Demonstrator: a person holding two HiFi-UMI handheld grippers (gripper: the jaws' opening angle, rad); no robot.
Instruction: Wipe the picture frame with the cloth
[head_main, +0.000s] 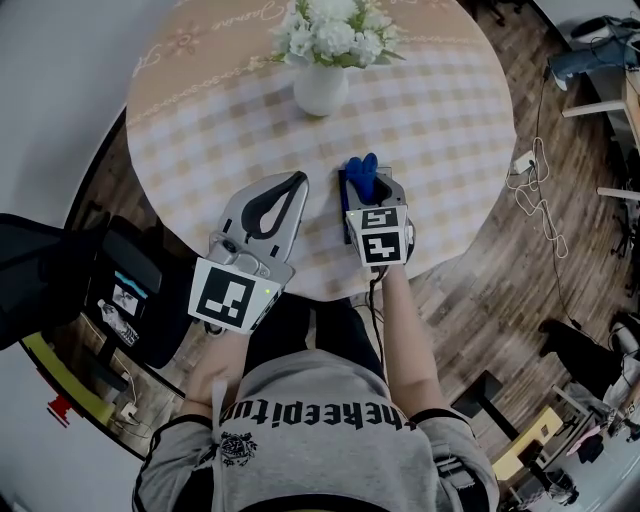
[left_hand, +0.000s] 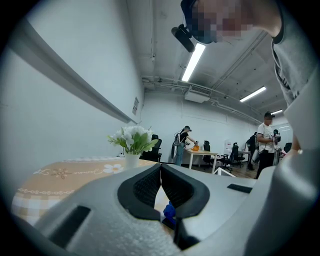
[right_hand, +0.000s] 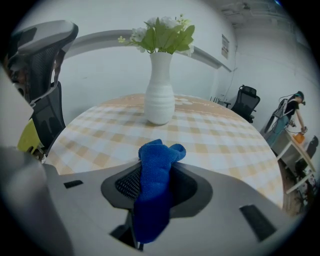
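Wood-plank flooring (head_main: 470, 270) surrounds a round table (head_main: 190, 60) in a large open office with white walls and strip lights overhead. A beige and white checked tablecloth (head_main: 430, 120) covers the tabletop. Far behind it, seen from the left gripper view, a few people (left_hand: 182, 144) stand near a desk (left_hand: 202, 154) and office chairs.

At the near edge of the table stands a person in a grey sweatshirt (head_main: 320, 420), seen from above, with a gripper in each hand held over the cloth-covered top.

The left gripper (head_main: 299, 179) is grey with black ribbed pads. Its jaws curve inward and meet at the tips, pressed together with nothing between them. A black and white marker cube (head_main: 232, 294) sits at its rear.

The right gripper (head_main: 367, 188) is just beside it, to the person's right, and carries its own marker cube (head_main: 379, 236). Its jaws pinch a blue cloth (right_hand: 155, 172). The bunched cloth stands up past the pads, and its lower end hangs down between them.

A white ribbed vase (right_hand: 159, 90) stands upright near the middle of the table, beyond both grippers and apart from them. It holds white flowers (head_main: 335, 28) with green leaves.
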